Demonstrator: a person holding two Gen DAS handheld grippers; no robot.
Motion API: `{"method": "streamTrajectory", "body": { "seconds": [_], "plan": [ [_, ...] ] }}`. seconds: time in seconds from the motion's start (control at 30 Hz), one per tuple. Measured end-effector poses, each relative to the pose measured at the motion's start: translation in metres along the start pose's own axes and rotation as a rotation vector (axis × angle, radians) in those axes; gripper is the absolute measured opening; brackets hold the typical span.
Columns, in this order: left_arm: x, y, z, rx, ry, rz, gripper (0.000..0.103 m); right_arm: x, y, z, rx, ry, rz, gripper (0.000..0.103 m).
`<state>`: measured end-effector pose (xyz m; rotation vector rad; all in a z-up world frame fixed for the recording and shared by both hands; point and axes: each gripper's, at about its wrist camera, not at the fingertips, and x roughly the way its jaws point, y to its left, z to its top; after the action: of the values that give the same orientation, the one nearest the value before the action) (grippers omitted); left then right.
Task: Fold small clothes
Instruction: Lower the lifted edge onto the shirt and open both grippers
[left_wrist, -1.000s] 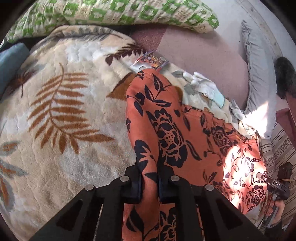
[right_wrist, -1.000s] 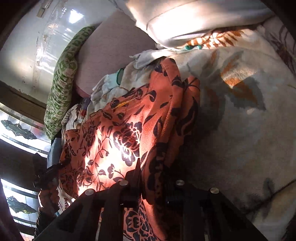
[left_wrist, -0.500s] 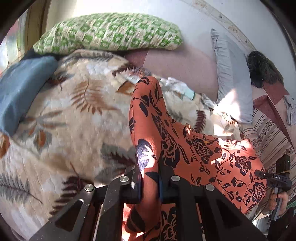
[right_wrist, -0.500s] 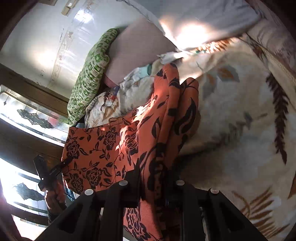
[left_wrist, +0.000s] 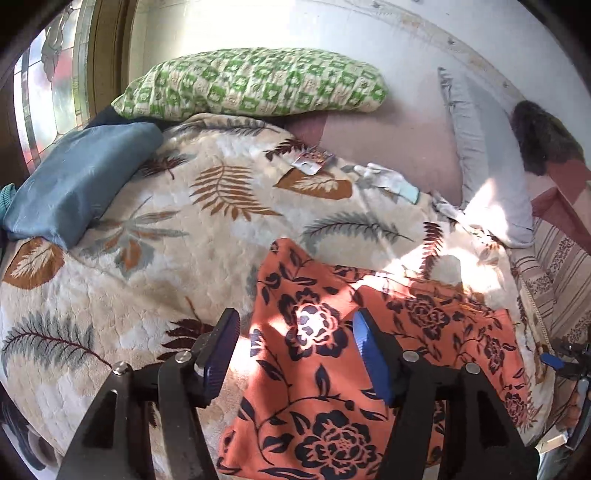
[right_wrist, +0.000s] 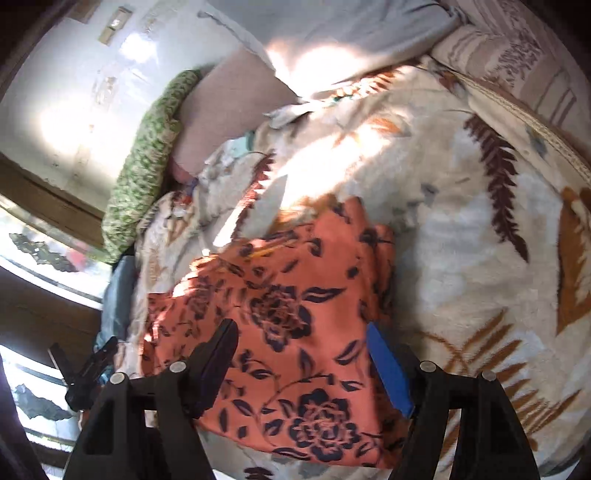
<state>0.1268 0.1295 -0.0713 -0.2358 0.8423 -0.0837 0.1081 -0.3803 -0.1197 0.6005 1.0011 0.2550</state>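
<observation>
Lying doubled over at lower centre of frame, orange floral garment was seen on leaf-print blanket. Left gripper and right gripper jaws were opening, nothing pinched. One fold judged done; further folds left.

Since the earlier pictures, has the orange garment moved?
Yes. The orange garment has dropped flat onto the leaf blanket, pulled farther from the green pillow.

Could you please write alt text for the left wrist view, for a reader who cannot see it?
The left gripper, its jaws opening, hovers over an orange floral garment lying on a leaf-patterned blanket. A green patterned pillow lies beyond.
</observation>
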Motion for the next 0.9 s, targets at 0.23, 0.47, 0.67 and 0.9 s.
{"method": "streamTrajectory", "body": {
  "seconds": [0.23, 0.47, 0.67, 0.9],
  "plan": [
    [0.085, -0.032, -0.054, 0.193, 0.207, 0.074, 0.073, 0.089, -0.001, 0.005, -0.025, 0.118, -0.05, 0.068],
    [0.048, -0.051, -0.047, 0.254, -0.009, 0.009, 0.077, 0.041, 0.003, 0.018, 0.017, -0.027, -0.057, 0.072],
    [0.09, -0.041, -0.066, 0.237, 0.088, 0.074, 0.081, 0.077, -0.039, 0.008, 0.124, 0.036, -0.15, 0.066],
    [0.091, -0.046, -0.064, 0.236, 0.087, 0.056, 0.082, 0.043, -0.005, 0.032, -0.044, -0.042, -0.278, 0.066]
  ]
}}
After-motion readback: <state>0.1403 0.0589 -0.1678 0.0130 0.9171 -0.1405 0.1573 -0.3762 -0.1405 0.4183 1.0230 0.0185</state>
